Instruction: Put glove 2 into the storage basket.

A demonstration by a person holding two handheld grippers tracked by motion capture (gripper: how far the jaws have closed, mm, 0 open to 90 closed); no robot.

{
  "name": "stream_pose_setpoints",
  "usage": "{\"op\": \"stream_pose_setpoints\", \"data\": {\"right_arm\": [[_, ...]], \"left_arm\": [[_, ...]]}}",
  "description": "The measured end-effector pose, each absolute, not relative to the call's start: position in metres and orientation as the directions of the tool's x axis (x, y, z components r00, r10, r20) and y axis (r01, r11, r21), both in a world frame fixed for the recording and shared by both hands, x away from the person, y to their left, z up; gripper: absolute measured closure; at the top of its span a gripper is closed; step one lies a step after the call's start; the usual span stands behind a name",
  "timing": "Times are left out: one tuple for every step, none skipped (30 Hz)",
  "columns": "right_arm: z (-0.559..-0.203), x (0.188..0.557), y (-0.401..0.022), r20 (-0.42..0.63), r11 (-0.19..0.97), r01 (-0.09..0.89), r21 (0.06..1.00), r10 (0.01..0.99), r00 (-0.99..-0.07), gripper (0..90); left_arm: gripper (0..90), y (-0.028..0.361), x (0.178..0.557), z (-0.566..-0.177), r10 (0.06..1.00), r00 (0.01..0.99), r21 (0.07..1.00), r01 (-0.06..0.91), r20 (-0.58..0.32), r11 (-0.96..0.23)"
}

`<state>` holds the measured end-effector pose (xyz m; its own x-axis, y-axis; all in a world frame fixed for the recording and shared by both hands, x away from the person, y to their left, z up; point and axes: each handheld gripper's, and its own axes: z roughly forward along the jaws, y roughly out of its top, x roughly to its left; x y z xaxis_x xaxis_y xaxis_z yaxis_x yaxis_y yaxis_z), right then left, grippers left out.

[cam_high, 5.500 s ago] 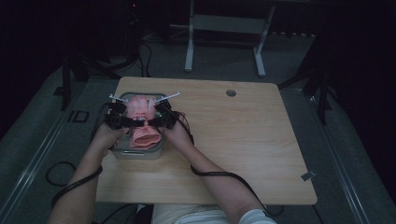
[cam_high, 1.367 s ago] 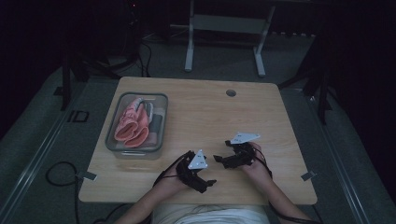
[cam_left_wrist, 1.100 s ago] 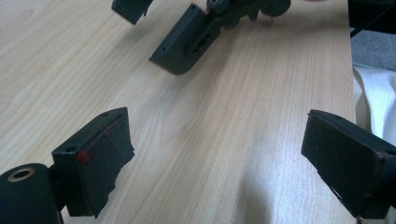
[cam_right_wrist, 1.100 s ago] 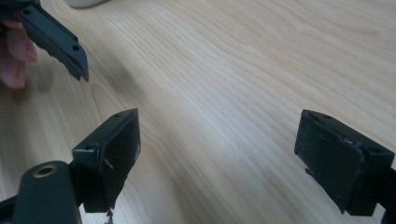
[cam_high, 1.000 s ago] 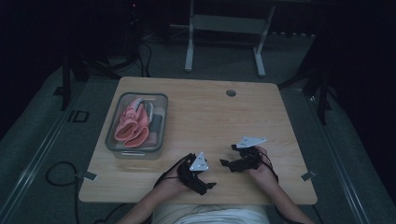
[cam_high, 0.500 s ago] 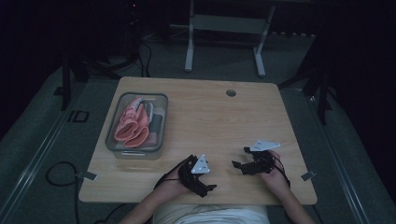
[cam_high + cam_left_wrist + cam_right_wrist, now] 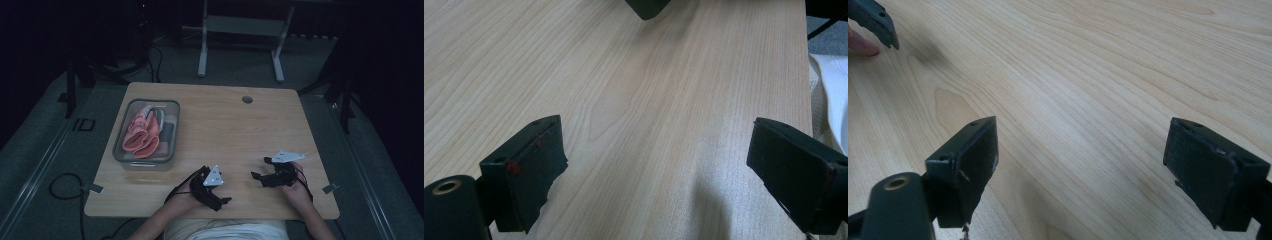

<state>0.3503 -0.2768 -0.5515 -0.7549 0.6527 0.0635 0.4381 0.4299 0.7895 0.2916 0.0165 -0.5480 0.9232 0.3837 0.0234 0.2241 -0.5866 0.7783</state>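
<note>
The left hand-held gripper sits low over the near edge of the wooden surface, held in the person's left hand. In the left gripper view its two black jaws stand spread wide apart, with bare wood grain between them; they pinch nothing. Whether the jaws rest on the wood or hang just above it cannot be told. A grey three-cornered plate tops it, and its cable trails back toward the person.

The right hand-held gripper lies near it, to the right along the same near edge, in the right hand. Its jaws are likewise wide apart in the right gripper view, with empty wood between them and nothing in their grasp. In the upper left corner of that view a dark jaw tip of the other hand-held gripper shows beside a fingertip. The two hand-held grippers point roughly toward each other and are apart, not touching.

Well away from both, at the left side of the surface, stands a clear container with rounded corners. Inside it lies a bunched pink cloth, with something dark beside the cloth that is too dim to make out.

A small round hole is set into the surface near its far edge. Beyond the surface, on the grey floor, stands a pale metal frame.
</note>
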Motion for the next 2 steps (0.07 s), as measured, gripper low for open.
{"op": "stream_pose_setpoints", "data": {"right_arm": [[-0.5517, 0.3503, -0.2769, 0.064, 0.429, 0.437, 0.790, 0.652, -0.755, 14.4], [-0.5518, 0.3503, -0.2769, 0.064, 0.429, 0.436, 0.791, 0.651, -0.756, 14.4]], "left_arm": [[8.2, 0.0165, 0.2916, -0.5479, 0.384, 0.923, 0.778, 0.224, 0.024, -0.587], [8.2, 0.0166, 0.2916, -0.5478, 0.382, 0.924, 0.778, 0.221, 0.026, -0.588]]}}
